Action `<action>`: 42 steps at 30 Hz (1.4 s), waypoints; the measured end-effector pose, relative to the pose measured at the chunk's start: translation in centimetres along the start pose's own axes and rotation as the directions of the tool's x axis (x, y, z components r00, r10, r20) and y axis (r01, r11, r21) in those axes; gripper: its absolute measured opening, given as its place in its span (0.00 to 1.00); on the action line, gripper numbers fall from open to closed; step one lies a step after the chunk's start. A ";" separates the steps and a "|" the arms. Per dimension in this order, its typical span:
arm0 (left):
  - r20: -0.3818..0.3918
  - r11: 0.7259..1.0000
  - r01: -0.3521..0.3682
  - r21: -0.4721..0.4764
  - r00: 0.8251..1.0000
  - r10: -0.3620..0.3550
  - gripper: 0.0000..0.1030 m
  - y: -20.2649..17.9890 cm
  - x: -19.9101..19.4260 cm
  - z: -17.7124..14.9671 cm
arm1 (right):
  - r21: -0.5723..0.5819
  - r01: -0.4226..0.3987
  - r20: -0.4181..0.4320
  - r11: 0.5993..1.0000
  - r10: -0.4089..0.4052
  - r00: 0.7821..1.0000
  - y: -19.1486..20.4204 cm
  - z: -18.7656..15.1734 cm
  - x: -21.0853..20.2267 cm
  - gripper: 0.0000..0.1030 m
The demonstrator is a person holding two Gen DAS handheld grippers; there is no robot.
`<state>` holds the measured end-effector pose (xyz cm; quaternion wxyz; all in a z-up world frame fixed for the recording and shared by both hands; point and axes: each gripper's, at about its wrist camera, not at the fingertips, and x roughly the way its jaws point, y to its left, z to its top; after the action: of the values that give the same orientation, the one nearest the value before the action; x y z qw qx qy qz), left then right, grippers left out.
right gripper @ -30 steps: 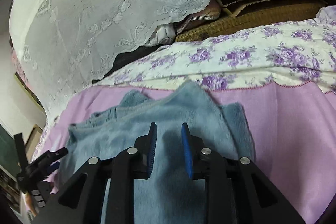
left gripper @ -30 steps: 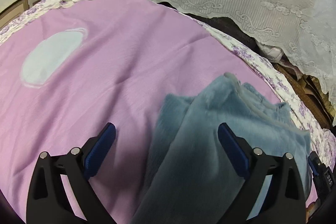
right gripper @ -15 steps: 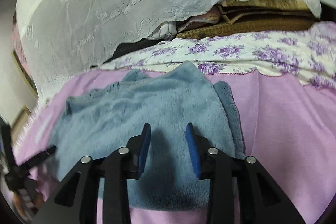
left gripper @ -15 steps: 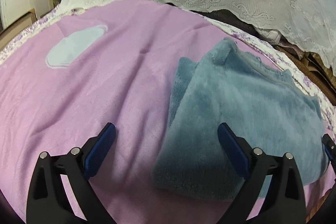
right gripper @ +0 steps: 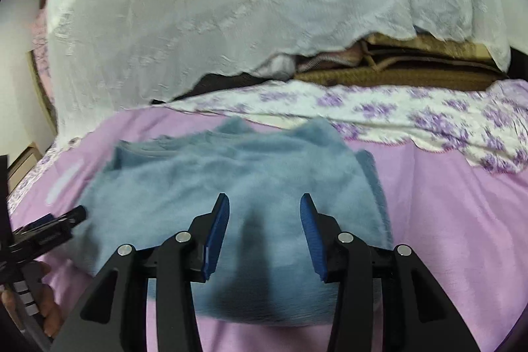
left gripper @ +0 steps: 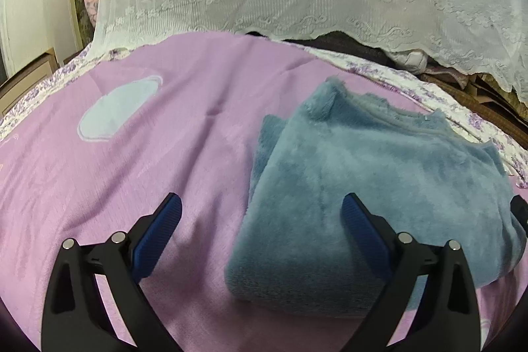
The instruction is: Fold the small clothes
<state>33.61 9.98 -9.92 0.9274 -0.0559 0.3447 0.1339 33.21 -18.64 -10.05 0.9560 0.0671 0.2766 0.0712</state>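
a folded blue fleece garment (left gripper: 369,187) was seen lying on the pink blanket (left gripper: 165,154). the left gripper (left gripper: 260,220) was held wide apart and empty; the right gripper (right gripper: 264,226) was opening above it, nothing pinched. the fleece was judged soft, light and floppy, best taken at a folded edge.

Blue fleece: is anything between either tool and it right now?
Nothing visible. The fleece lies folded on the pink sheet, directly ahead of the open left tool and of the right tool, whose jaws are opening with nothing between them.
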 end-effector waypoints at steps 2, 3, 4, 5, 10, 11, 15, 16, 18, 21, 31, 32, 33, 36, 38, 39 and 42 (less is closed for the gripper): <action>0.002 1.000 -0.005 0.012 1.000 0.005 0.93 -0.3 0.0 0.0 | -0.047 -0.019 -0.010 0.999 0.018 1.000 1.2 -0.3 0.1 0.51; 0.001 1.000 -0.006 0.016 1.000 0.006 0.93 -0.3 0.0 -0.1 | -0.072 -0.019 -0.020 0.997 0.017 1.000 1.8 -0.6 0.3 0.51; -0.001 1.000 -0.007 0.019 1.000 0.007 0.93 -0.4 0.1 -0.1 | -0.090 -0.012 -0.033 0.996 0.009 0.999 2.1 -0.9 0.7 0.51; -0.002 1.000 -0.006 0.020 1.000 0.007 0.93 -0.5 0.1 -0.1 | -0.102 -0.007 -0.047 0.995 0.002 0.999 2.4 -1.1 1.0 0.51; -0.027 0.999 -0.009 0.035 1.000 0.010 0.93 -0.7 0.7 -0.3 | -0.112 -0.007 -0.127 0.994 -0.007 0.992 2.5 -1.5 2.7 0.58; -0.048 0.999 -0.017 0.043 0.999 0.019 0.93 -0.8 1.2 -0.5 | -0.112 -0.009 -0.127 0.994 -0.006 0.992 2.6 -1.6 2.7 0.58; -0.091 0.999 -0.017 0.034 0.996 0.021 0.96 -0.5 2.1 -0.8 | -0.100 -0.017 -0.095 0.995 0.008 0.995 2.4 -1.6 2.1 0.58; -0.093 1.000 -0.012 0.027 0.996 0.015 0.96 -0.4 2.1 -0.8 | -0.091 -0.019 -0.066 0.996 0.013 0.998 2.3 -1.5 1.5 0.58; -0.092 1.000 -0.010 0.024 0.996 0.013 0.96 -0.3 2.1 -0.7 | -0.088 -0.017 -0.030 0.996 0.014 0.999 2.3 -1.4 0.8 0.59; -0.079 0.999 -0.014 0.035 0.997 0.017 0.96 -0.5 1.8 -0.8 | -0.100 -0.003 -0.070 0.995 -0.004 0.998 2.5 -1.5 1.7 0.70; -0.090 0.999 0.023 -0.035 0.996 -0.026 0.96 0.9 1.8 -0.2 | -0.044 -0.031 -0.054 0.999 0.029 0.998 1.4 -1.5 1.4 0.71; -0.099 0.999 0.022 -0.041 0.995 -0.026 0.96 1.0 2.0 -0.2 | -0.029 -0.028 -0.043 0.999 0.026 0.999 1.1 -1.5 1.1 0.71; -0.118 0.999 0.020 -0.046 0.993 -0.025 0.96 1.2 2.4 -0.3 | -0.017 -0.025 -0.034 1.000 0.025 0.999 0.8 -1.4 1.0 0.71; -0.170 0.999 0.019 -0.048 0.985 -0.026 0.96 1.3 3.6 -0.6 | 0.047 -0.017 0.035 0.999 0.016 0.999 -0.6 -1.2 -0.5 0.71; -0.158 0.999 0.018 -0.047 0.987 -0.025 0.96 1.3 3.3 -0.5 | 0.077 0.000 0.079 0.997 -0.006 0.997 -1.5 -1.1 -1.6 0.71; -0.153 0.999 0.018 -0.047 0.988 -0.025 0.96 1.3 3.1 -0.5 | 0.090 0.008 0.094 0.996 -0.017 0.995 -1.9 -1.1 -2.0 0.71; -0.130 0.998 0.041 -0.049 0.990 -0.047 0.96 1.2 2.0 -0.1 | 0.159 0.042 0.106 0.986 -0.059 0.993 -4.1 -1.4 -3.4 0.71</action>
<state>34.66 11.55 -11.36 0.9039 -0.0938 0.4004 0.1176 30.07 -23.11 -10.12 0.9631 0.1387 0.2298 0.0211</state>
